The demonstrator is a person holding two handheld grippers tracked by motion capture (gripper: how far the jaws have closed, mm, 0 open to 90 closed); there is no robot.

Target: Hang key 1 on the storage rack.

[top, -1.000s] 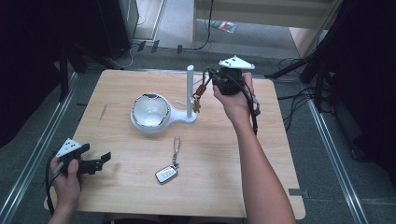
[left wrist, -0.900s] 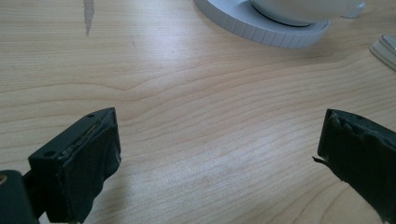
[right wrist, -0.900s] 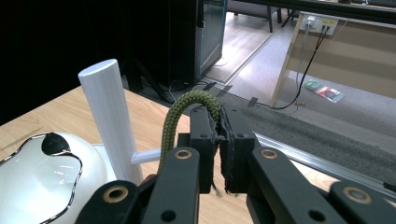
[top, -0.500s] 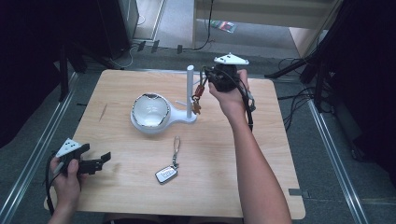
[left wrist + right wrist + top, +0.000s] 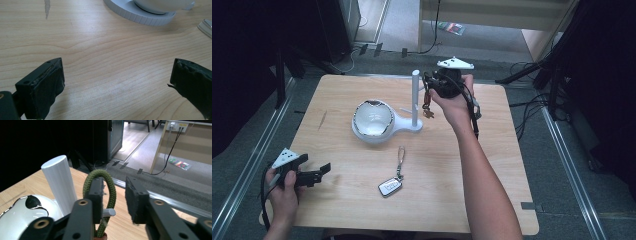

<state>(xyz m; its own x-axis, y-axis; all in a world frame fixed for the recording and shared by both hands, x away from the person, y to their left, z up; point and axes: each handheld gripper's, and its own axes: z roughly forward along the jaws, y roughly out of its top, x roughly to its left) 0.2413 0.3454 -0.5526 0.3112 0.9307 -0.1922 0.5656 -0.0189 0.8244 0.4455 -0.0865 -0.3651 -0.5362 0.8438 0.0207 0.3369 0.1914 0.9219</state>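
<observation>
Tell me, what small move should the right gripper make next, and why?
Probably withdraw the right gripper gently away from the white post. The green cord loop seems to hang over the small peg already, and the jaws stand apart, no longer pinching it. The left gripper rests open over bare table.

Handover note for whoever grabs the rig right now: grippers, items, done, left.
Left gripper: open, holding nothing, low over the wooden table at its near left corner.
Right gripper: raised beside the white upright post of the white stand; an olive-green cord loop with keys hanging below it is draped around one of its fingers, and the fingers stand apart.
Silver car key fob on a strap: lying flat on the table, near centre, untouched.
White bowl: sitting in the stand's round base.
Done: cord loop lifted up next to the post.
Left, probably: hang the loop on the small white peg, then handle the fob.
</observation>
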